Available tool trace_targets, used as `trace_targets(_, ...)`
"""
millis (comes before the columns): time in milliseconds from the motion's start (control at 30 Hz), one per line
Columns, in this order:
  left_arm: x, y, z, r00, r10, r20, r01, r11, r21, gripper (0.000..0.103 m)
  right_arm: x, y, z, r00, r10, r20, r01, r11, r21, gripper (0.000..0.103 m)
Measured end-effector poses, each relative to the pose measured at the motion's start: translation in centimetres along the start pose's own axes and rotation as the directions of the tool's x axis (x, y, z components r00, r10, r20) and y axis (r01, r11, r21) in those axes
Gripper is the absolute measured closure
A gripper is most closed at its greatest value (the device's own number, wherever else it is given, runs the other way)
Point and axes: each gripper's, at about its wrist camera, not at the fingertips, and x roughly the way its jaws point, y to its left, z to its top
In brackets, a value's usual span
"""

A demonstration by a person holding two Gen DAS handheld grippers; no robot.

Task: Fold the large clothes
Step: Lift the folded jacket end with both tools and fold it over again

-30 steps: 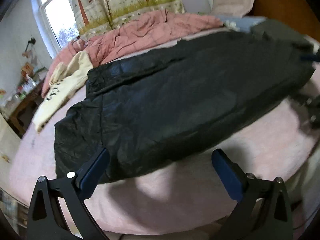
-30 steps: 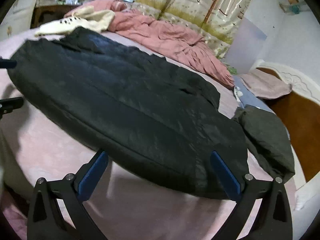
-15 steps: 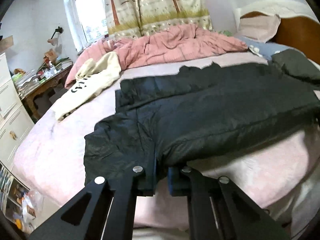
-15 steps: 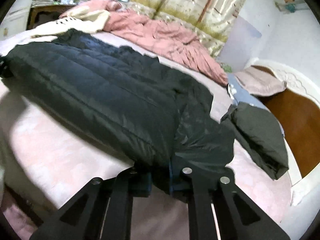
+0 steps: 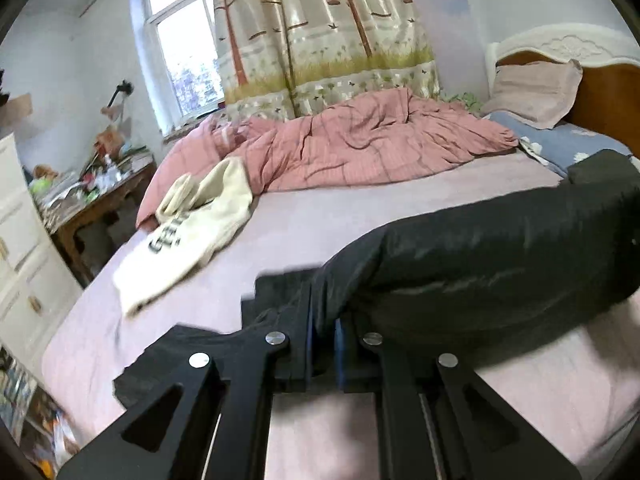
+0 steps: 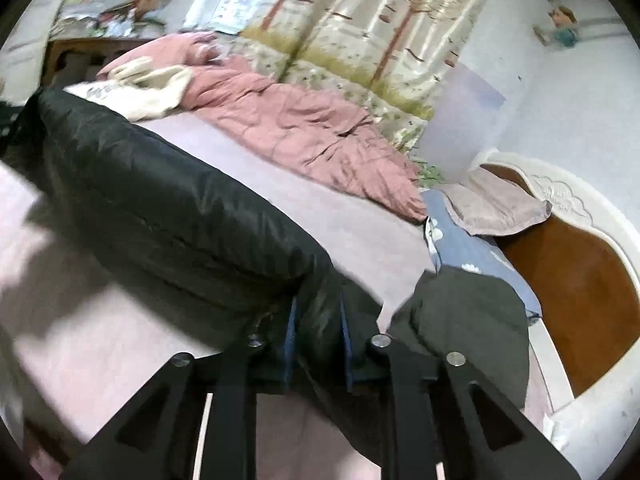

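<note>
While my left gripper (image 5: 322,344) pinches the black padded jacket (image 5: 500,256) at one end, its jaws nearly closed on fabric, the garment hangs lifted over the pink bed sheet (image 5: 320,216); from the right wrist, my right gripper (image 6: 318,336) clamps the other end likewise; I should carry both ends level, keeping tension, so the fold lands square.

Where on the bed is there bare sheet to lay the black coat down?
Bare sheet runs between the black coat and the pink quilt. Crowded: cream sweater on the left, pillows by the headboard. Both the left gripper and the right gripper grip the coat.
</note>
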Motion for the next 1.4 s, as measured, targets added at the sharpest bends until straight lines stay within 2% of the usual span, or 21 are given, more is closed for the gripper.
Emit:
trace_targets(100,5.6,-0.4,2.0,0.999,0.000,-0.052,0.000,1.000,0.002,0.095,4.5,0.1,2.6,0.996,-0.086,0.015,0.086,0.996,-0.030,0.062)
trace_targets(133,6.9,-0.4,2.1,0.998,-0.003,-0.066,0.002,1.000,-0.002,0.095,5.9,0.1,3.2,0.996,-0.091,0.024,0.092,0.996,-0.020,0.061)
trace_targets(267,12.6,-0.5,1.4,0.993,-0.042,-0.107,0.040,0.999,-0.020,0.091,11.9,0.4,4.2,0.998,-0.062,0.022,0.060,0.997,0.057,0.059)
trace_targets(333,14.3,-0.5,0.7,0.992,-0.075,-0.101,0.071,0.996,-0.049,0.090,13.9,0.3,3.7,0.999,-0.033,0.016,0.032,0.994,0.107,0.050)
trace_targets(400,14.6,-0.8,0.4,0.995,-0.084,-0.054,0.082,0.996,-0.040,0.085,15.3,-0.8,2.5,0.999,0.029,0.014,-0.031,0.979,0.200,0.039)
trace_targets(467,13.6,-0.6,0.1,0.995,-0.093,0.017,0.094,0.995,-0.031,0.070,15.3,-2.6,1.6,0.998,0.045,0.041,-0.055,0.955,0.292,0.031)
trace_targets(533,11.8,0.4,-0.1,0.992,-0.056,0.109,0.063,0.996,-0.057,0.005,13.9,-4.1,0.5,0.995,0.014,0.099,-0.048,0.934,0.354,0.016)
trace_targets(567,10.8,1.2,-0.3,0.987,-0.020,0.162,0.033,0.997,-0.075,0.000,12.9,-5.0,0.0,0.990,-0.013,0.138,-0.041,0.922,0.385,0.016)
trace_targets(600,9.4,2.2,-0.5,0.975,0.005,0.224,0.016,0.995,-0.095,0.000,11.5,-6.0,-0.8,0.983,-0.050,0.177,-0.028,0.910,0.415,0.015)
trace_targets(633,8.6,3.1,-0.6,0.969,0.002,0.249,0.025,0.994,-0.108,0.000,10.9,-6.5,-1.2,0.979,-0.073,0.193,-0.018,0.903,0.430,0.013)
trace_targets(700,7.2,5.4,-1.2,0.966,-0.024,0.259,0.066,0.986,-0.155,0.000,9.4,-8.0,-2.2,0.968,-0.098,0.232,-0.023,0.884,0.466,0.011)
trace_targets(800,6.6,7.5,-2.5,0.962,-0.043,0.270,0.095,0.978,-0.184,0.005,7.6,-9.8,-3.4,0.949,0.014,0.316,-0.177,0.853,0.492,0.011)
trace_targets(867,6.9,8.2,-2.4,0.957,-0.077,0.280,0.130,0.976,-0.176,0.017,7.2,-10.2,-3.4,0.914,0.153,0.377,-0.329,0.823,0.463,0.024)
trace_targets(900,7.4,8.4,-2.2,0.955,-0.109,0.275,0.162,0.970,-0.179,0.029,7.7,-10.1,-3.1,0.889,0.243,0.388,-0.410,0.799,0.440,0.040)
trace_targets(933,8.2,8.6,-2.0,0.951,-0.145,0.272,0.201,0.961,-0.189,0.033,8.4,-9.6,-2.8,0.877,0.291,0.383,-0.449,0.780,0.435,0.056)
trace_targets(967,9.2,8.8,-1.8,0.946,-0.184,0.268,0.243,0.948,-0.204,0.034,9.4,-9.0,-2.5,0.878,0.306,0.368,-0.455,0.773,0.442,0.063)
trace_targets(1033,11.6,8.6,-1.2,0.954,-0.199,0.225,0.249,0.943,-0.219,0.049,12.3,-7.5,-1.7,0.904,0.297,0.307,-0.414,0.787,0.458,0.069)
trace_targets(1100,15.0,8.1,-0.8,0.983,-0.144,0.117,0.166,0.963,-0.211,0.056,15.5,-6.1,-1.2,0.930,0.290,0.226,-0.363,0.816,0.449,0.072)
trace_targets(1167,18.1,7.9,-1.6,0.996,-0.080,0.033,0.086,0.967,-0.239,0.058,18.3,-5.2,-1.2,0.957,0.243,0.157,-0.289,0.845,0.449,0.072)
trace_targets(1300,22.1,8.6,-2.8,0.995,-0.031,-0.097,-0.003,0.942,-0.335,0.058,22.4,-5.3,-0.9,0.981,0.181,0.076,-0.194,0.841,0.505,0.072)
trace_targets(1400,23.5,9.5,-3.3,0.987,-0.008,-0.162,-0.055,0.922,-0.384,0.044,23.8,-6.6,-1.9,0.990,0.138,0.006,-0.117,0.814,0.568,0.072)
